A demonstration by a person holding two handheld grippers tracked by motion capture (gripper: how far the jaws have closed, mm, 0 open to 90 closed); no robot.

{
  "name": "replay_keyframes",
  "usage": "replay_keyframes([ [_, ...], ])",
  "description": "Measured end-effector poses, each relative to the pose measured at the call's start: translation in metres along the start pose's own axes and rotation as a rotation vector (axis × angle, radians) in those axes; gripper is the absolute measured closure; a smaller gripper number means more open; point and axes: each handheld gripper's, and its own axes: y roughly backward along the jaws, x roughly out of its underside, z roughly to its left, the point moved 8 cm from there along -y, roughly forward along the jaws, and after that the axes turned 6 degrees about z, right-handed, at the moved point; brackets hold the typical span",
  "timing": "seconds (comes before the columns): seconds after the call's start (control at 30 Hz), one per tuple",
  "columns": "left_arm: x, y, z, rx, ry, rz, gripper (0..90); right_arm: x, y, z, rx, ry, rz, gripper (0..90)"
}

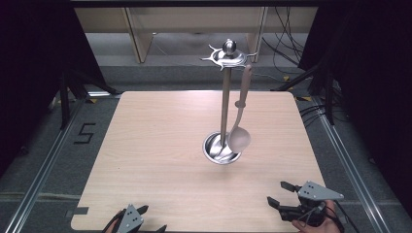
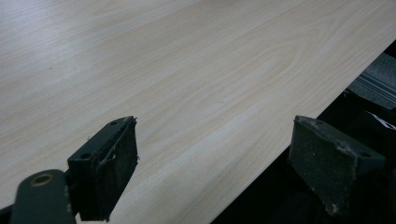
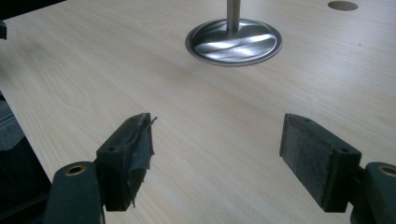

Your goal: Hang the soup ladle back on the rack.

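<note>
Left gripper (image 1: 154,219): at the near left edge of the tabletop (image 1: 160,145), low in the high view, grey three-cornered plate on top, jaws spread wide and empty. In the left gripper view (image 2: 212,163), black jaws with worn, frayed pads, held over the tabletop's near edge; pale wood grain (image 2: 187,70) beneath one jaw, dark floor beyond the edge beneath the other.

Right gripper (image 1: 279,193): at the near right corner, held in a hand (image 1: 320,224), jaws pointing left and slightly away across the board, spread wide and empty. In the right gripper view (image 3: 217,161), pads rough and peeling at the left jaw, aimed toward the stand's base.

Tabletop: light wood laminate, fine lengthwise grain, rounded corners, matte.

Utensil stand (image 1: 225,107): polished metal; round dished base (image 3: 233,41) right of the board's centre, slim vertical pole, ball knob above a ring of curved hooks at the top. Long axis upright.

Ladle (image 1: 240,116): pale, dull-surfaced, hung from a hook on the stand's right side; handle near vertical, bowl at the bottom, just above the base's right rim.

Small round hole (image 3: 342,5): in the tabletop, beyond the base, in the right gripper view.

Floor (image 1: 43,160): grey carpet, metal rails, black marking "5" at left.
</note>
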Motion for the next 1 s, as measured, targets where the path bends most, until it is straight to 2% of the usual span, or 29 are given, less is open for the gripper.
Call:
replay_keyframes([
  [0.07,0.000,0.000,0.000,-0.001,-0.007,-0.001,15.0,0.003,0.001,0.002,-0.002,-0.012,0.013,26.0],
  [0.13,0.000,0.000,0.001,-0.003,-0.013,0.001,15.0,0.004,0.001,-0.001,0.015,-0.003,0.009,25.8],
  [0.2,0.000,0.000,0.000,-0.001,0.001,-0.006,15.0,0.004,0.002,-0.001,0.010,0.006,-0.006,25.8],
  [0.23,-0.001,-0.001,0.000,-0.001,0.000,-0.006,15.0,0.006,0.002,0.002,-0.001,-0.023,0.010,25.7],
  [0.27,-0.001,-0.001,0.000,-0.001,0.000,-0.006,15.0,0.007,0.004,0.001,0.003,-0.016,0.022,25.6],
  [0.3,0.001,0.000,0.002,-0.013,-0.023,0.014,15.0,0.006,0.002,-0.002,0.006,0.016,0.002,25.6],
  [0.33,0.001,0.000,0.003,-0.014,-0.024,0.021,15.0,0.007,0.004,0.001,0.005,-0.017,0.002,25.4],
  [0.37,0.001,0.000,0.003,-0.017,-0.029,0.019,15.0,0.007,0.004,0.000,0.010,-0.007,0.000,25.4],
  [0.4,0.001,0.000,0.003,-0.016,-0.028,0.020,15.0,0.009,0.004,0.001,-0.009,0.006,0.005,25.3],
  [0.43,0.001,0.000,0.003,-0.016,-0.028,0.020,15.0,0.009,0.004,0.001,-0.009,0.006,0.005,25.3],
  [0.47,0.001,0.000,0.003,-0.017,-0.029,0.022,15.0,0.009,0.005,-0.002,0.016,0.017,-0.004,25.3],
  [0.53,0.000,-0.001,0.001,-0.006,-0.008,0.005,15.0,0.011,0.005,0.001,0.015,-0.012,0.006,25.1],
  [0.6,0.000,-0.001,0.000,-0.003,-0.002,-0.004,15.0,0.010,0.006,0.001,0.011,0.010,-0.008,25.1],
  [0.63,0.001,0.000,0.003,-0.016,-0.030,0.021,15.0,0.013,0.006,0.003,0.012,-0.013,0.008,25.0],
  [0.67,0.001,0.000,0.003,-0.014,-0.024,0.019,15.0,0.013,0.006,0.003,0.012,-0.013,0.008,25.0],
  [0.7,0.001,-0.001,0.002,-0.009,-0.016,0.008,15.0,0.013,0.005,0.001,0.018,0.014,0.003,25.0],
  [0.73,0.001,-0.001,0.002,-0.009,-0.016,0.008,15.0,0.014,0.005,0.002,0.014,0.012,0.006,24.9],
  [0.77,0.001,-0.001,0.002,-0.010,-0.016,0.008,15.0,0.015,0.006,0.003,0.006,-0.011,0.012,24.9],
  [0.87,0.001,-0.001,0.002,-0.012,-0.020,0.018,15.0,0.015,0.005,0.002,0.009,0.020,0.005,24.5],
  [0.93,0.000,-0.001,0.000,-0.002,-0.002,-0.003,15.0,0.017,0.006,0.003,0.009,0.010,0.016,24.4],
  [0.97,0.001,-0.001,0.002,-0.010,-0.017,0.009,15.0,0.019,0.006,0.004,0.009,-0.009,0.024,24.4],
  [1.0,0.001,0.000,0.002,-0.013,-0.020,0.015,15.0,0.019,0.006,0.003,0.009,0.007,0.027,24.4],
])
